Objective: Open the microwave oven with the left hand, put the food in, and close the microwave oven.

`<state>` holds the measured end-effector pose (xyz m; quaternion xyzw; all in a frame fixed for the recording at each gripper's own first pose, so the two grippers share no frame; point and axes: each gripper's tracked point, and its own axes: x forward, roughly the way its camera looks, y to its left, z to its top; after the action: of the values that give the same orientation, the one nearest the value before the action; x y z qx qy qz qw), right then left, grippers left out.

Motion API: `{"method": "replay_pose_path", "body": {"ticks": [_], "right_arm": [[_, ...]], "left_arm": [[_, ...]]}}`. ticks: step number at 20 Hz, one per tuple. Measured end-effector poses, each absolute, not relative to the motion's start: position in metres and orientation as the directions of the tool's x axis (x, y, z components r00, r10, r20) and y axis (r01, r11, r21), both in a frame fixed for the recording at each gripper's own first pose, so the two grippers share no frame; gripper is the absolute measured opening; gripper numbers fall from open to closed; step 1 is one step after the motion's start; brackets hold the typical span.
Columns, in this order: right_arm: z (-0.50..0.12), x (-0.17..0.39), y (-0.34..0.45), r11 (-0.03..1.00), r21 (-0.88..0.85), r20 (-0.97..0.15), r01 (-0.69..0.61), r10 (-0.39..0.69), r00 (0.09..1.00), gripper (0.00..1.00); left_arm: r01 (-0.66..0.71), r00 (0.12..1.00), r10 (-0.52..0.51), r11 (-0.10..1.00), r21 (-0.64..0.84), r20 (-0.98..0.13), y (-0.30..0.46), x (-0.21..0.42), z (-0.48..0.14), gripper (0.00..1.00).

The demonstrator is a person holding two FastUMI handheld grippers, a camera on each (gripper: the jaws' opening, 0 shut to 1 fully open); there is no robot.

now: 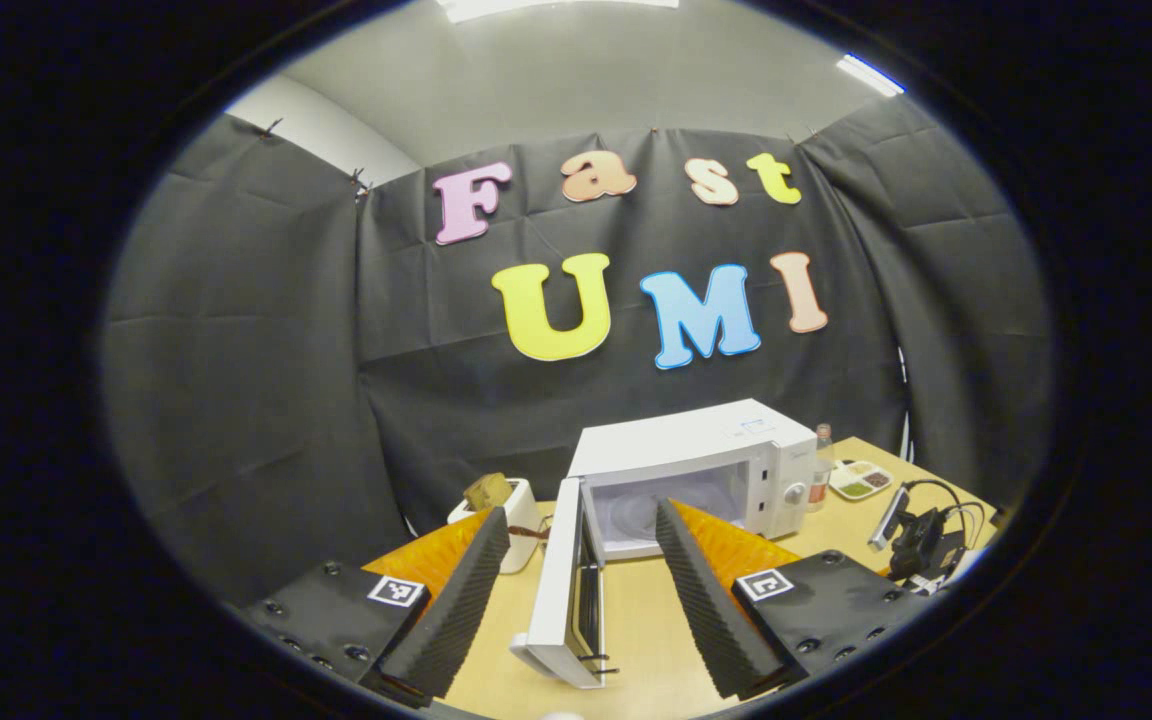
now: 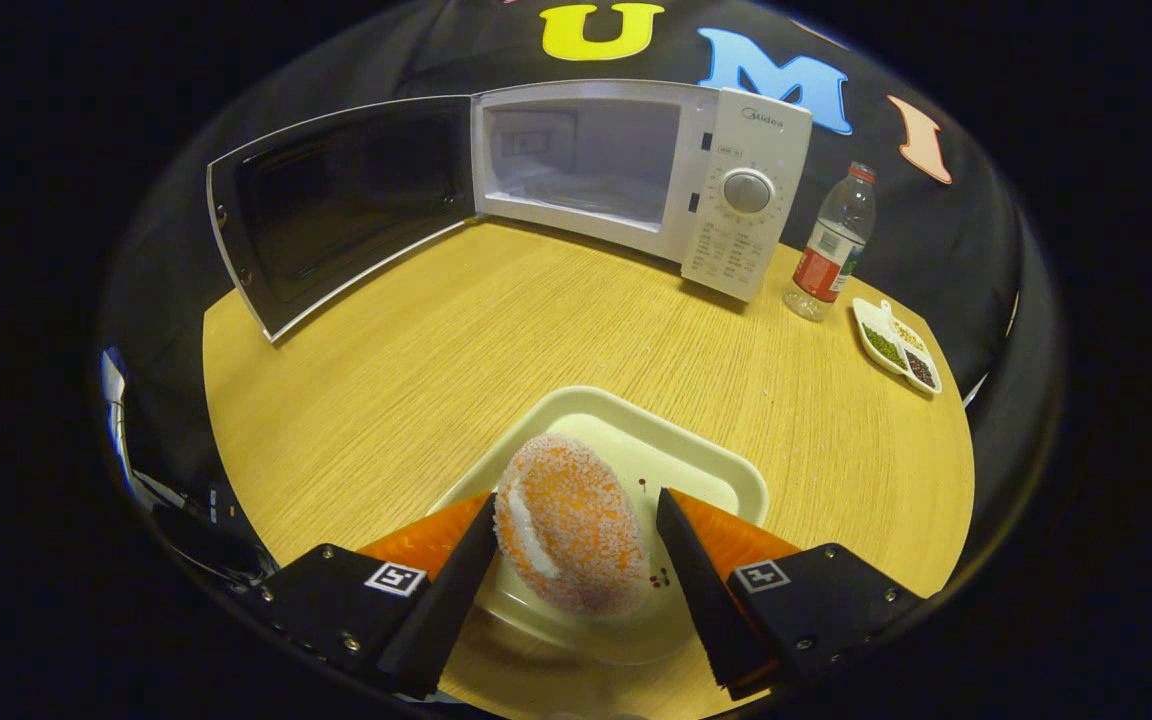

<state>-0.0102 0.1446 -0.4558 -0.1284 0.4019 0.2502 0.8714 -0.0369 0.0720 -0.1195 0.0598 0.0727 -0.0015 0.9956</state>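
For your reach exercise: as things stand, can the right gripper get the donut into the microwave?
Probably yes. The donut sits between the right gripper's open fingers, the microwave door is swung wide, and bare table lies between.

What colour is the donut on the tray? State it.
Orange with pale sugary speckles and a white band, seen best in the right gripper view: donut on the cream tray.

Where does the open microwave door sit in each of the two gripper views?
Left gripper view: the microwave door is bottom centre, seen edge-on, between the left gripper's open fingers.
Right gripper view: the door is upper left, swung wide and showing its inner face.
Shared landmark: the water bottle right of the microwave's control panel, also visible in the left gripper view.
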Motion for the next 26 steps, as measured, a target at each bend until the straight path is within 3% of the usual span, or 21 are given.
{"method": "replay_pose_path", "body": {"ticks": [1,5,6,7,8,17,21,26], "right_arm": [[-0.458,-0.010,0.147,0.843,0.007,-0.769,-0.539,0.349,0.536,0.96],[-0.450,-0.011,0.149,0.850,0.031,-0.788,-0.526,0.344,0.511,0.76],[-0.449,-0.011,0.150,0.851,0.047,-0.791,-0.524,0.352,0.500,0.65],[-0.438,-0.007,0.148,0.858,0.033,-0.788,-0.513,0.338,0.515,0.65],[-0.432,-0.005,0.154,0.848,0.058,-0.781,-0.526,0.367,0.506,0.54],[-0.328,0.060,0.254,0.819,0.369,-0.598,-0.439,0.571,0.562,0.54],[-0.314,0.108,0.294,0.810,0.458,-0.533,-0.368,0.581,0.615,0.54],[-0.319,0.183,0.331,0.822,0.512,-0.459,-0.250,0.508,0.729,0.53]], "left_arm": [[0.009,0.989,0.010,0.993,0.121,-0.150,0.073,-0.035,-0.121,0.97],[0.010,0.987,0.013,0.990,0.140,-0.162,0.073,-0.028,-0.124,1.00],[0.011,0.986,0.014,0.989,0.151,-0.164,0.073,-0.027,-0.125,1.00],[0.010,0.988,0.015,0.988,0.157,-0.156,0.074,-0.024,-0.122,1.00],[0.015,0.988,0.009,0.987,0.157,-0.151,0.072,-0.022,-0.120,1.00],[0.017,0.987,0.002,0.993,0.120,-0.160,0.084,-0.012,-0.135,1.00],[0.003,0.983,0.021,0.991,0.134,-0.182,0.102,-0.007,-0.149,1.00],[-0.027,0.977,0.055,0.990,0.136,-0.205,0.123,0.001,-0.167,1.00]]}}
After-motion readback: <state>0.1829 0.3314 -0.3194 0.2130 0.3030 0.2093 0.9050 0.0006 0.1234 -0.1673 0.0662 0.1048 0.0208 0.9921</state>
